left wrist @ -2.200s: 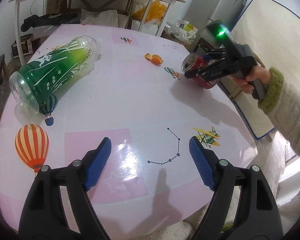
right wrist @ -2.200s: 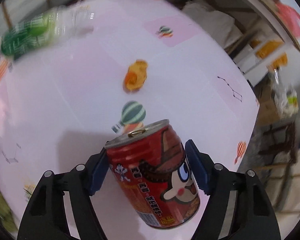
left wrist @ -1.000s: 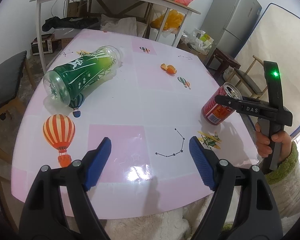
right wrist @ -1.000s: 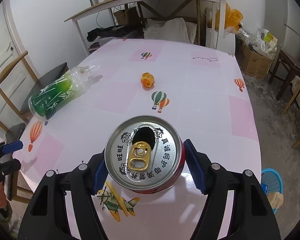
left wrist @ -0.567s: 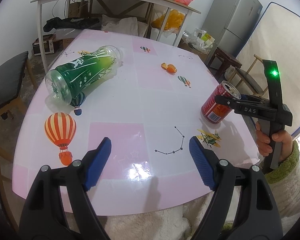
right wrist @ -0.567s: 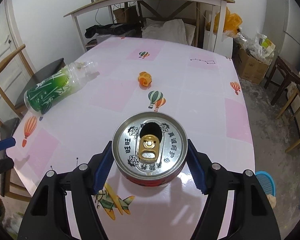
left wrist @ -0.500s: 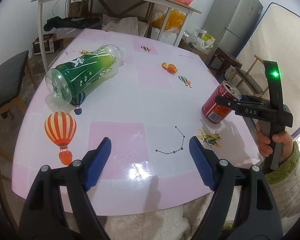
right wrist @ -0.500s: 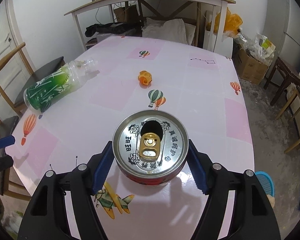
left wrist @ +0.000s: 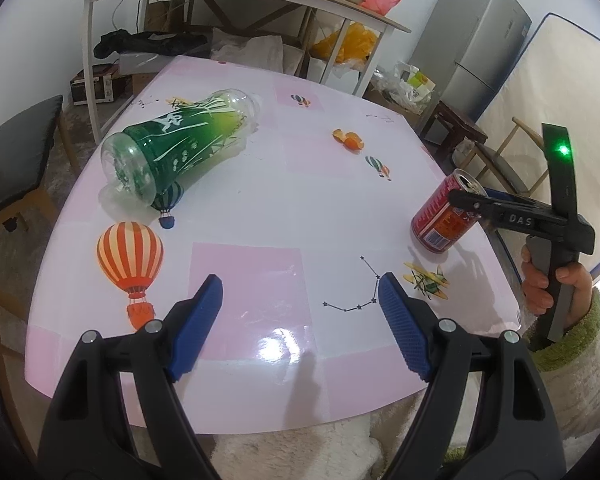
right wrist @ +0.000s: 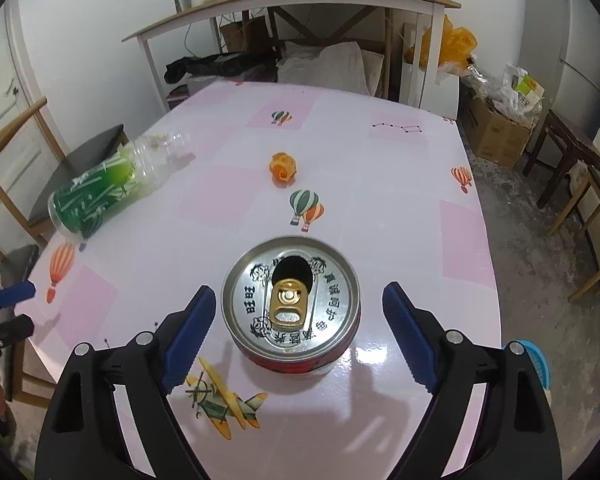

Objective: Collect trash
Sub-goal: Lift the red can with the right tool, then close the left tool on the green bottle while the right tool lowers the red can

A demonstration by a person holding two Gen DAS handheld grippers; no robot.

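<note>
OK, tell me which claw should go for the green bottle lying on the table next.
Left. The left claw is open and empty, on the green bottle's side of the table. The right claw, whose jaws have just been opening, straddles the red can at the opposite edge.

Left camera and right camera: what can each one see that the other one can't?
Only the left wrist view shows the can's red side, the grey fridge and the hand holding the right gripper. Only the right wrist view shows the can's silver top with its gold tab and the right gripper, whose jaws have just been opening and stand clear of the can. Both show the green bottle, orange peel and pink table.
</note>
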